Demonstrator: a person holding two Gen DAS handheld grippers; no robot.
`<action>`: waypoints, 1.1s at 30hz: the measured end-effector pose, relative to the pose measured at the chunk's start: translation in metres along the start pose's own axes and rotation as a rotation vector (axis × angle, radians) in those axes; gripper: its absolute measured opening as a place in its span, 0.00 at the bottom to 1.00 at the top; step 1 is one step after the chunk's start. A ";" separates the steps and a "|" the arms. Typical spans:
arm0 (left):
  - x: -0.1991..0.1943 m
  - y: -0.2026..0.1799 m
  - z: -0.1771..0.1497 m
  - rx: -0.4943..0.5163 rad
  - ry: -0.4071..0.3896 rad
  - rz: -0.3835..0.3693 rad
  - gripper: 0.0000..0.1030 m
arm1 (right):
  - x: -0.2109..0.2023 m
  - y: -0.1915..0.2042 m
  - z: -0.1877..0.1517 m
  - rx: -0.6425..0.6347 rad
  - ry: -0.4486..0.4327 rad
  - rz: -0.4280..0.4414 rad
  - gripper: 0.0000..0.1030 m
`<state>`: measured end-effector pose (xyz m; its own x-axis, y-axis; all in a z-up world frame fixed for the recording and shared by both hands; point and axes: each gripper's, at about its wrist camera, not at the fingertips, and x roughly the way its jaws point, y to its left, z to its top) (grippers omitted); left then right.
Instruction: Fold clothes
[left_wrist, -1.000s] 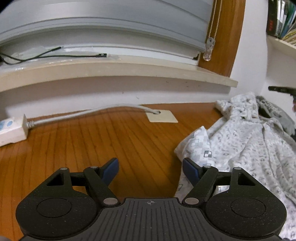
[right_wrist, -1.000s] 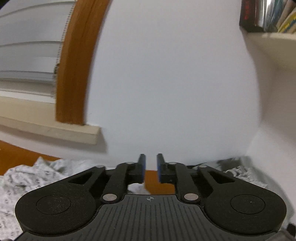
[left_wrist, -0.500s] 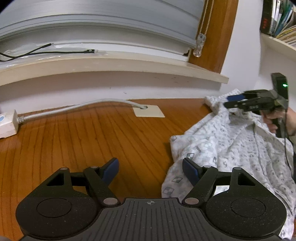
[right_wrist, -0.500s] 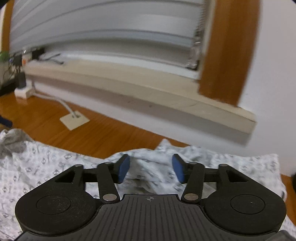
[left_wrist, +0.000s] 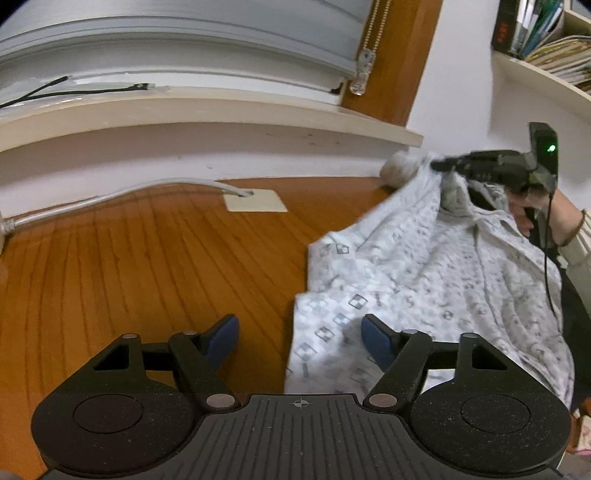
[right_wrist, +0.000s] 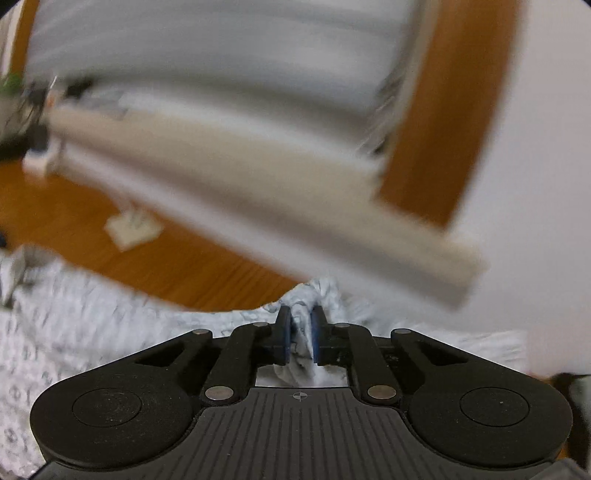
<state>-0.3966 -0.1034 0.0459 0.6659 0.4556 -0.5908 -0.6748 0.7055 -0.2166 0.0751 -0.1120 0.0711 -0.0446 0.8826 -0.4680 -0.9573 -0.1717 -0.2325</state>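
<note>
A white patterned garment (left_wrist: 424, 273) lies on the right part of a wooden table (left_wrist: 129, 266). My left gripper (left_wrist: 299, 336) is open, low over the table, with the garment's near left corner just inside its right finger. My right gripper (right_wrist: 299, 334) is shut on a bunched fold of the garment (right_wrist: 301, 325). In the left wrist view the right gripper (left_wrist: 439, 166) holds the garment's far edge lifted above the table near the wall. The right wrist view is blurred.
A window sill (left_wrist: 184, 107) with blinds and a black cable runs along the back. A white cable (left_wrist: 110, 195) enters a cream plate (left_wrist: 256, 201) in the table. A shelf with books (left_wrist: 546, 48) hangs at the upper right.
My right gripper went from open above the garment to shut on its far edge and lifted it. The left gripper stayed open and shifted slightly; the garment's corner now lies nearer its fingers.
</note>
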 end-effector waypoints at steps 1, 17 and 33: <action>0.001 -0.002 0.000 0.000 -0.001 -0.009 0.63 | -0.008 -0.006 -0.001 0.018 -0.015 -0.004 0.11; -0.082 0.014 0.043 -0.038 -0.339 0.194 0.01 | -0.093 -0.051 0.004 -0.007 -0.220 -0.280 0.10; -0.017 0.072 0.111 -0.038 -0.242 0.443 0.04 | -0.012 -0.023 0.069 -0.083 -0.172 -0.391 0.08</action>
<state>-0.4207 0.0000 0.1267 0.3643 0.8229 -0.4360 -0.9174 0.3975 -0.0162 0.0779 -0.0885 0.1413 0.2634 0.9470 -0.1840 -0.8858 0.1619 -0.4350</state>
